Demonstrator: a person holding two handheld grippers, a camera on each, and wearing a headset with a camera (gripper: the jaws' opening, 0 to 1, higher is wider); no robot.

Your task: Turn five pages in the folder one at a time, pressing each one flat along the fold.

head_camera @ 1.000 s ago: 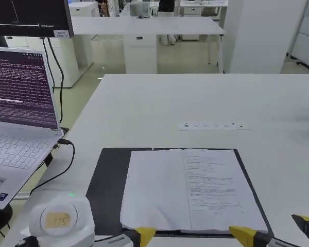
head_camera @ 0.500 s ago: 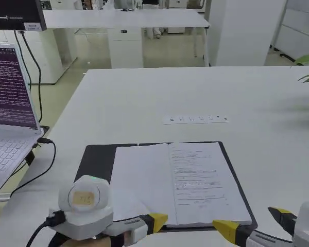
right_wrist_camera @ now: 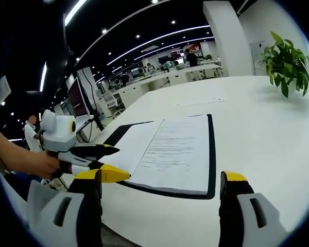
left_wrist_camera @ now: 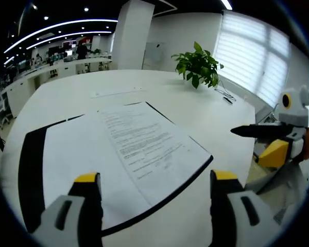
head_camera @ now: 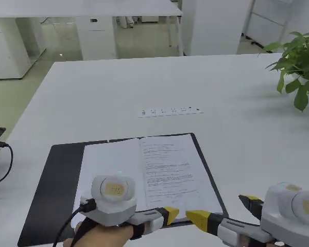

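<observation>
A white table (head_camera: 237,87) is standing in a bright open office, with a plant (head_camera: 296,67) sitting at its right. An open folder (head_camera: 56,190) is lying by the near edge, its spine running away from the person. The left gripper (left_wrist_camera: 155,177) and right gripper (right_wrist_camera: 162,175) are hovering beside it, jaws spread, gripping nothing.

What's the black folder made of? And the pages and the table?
Folder: matte black, probably plastic or card; no shine. Pages: thin white paper, printed, slightly curved at the fold. Table: smooth white, likely laminate; faint sheen.
</observation>
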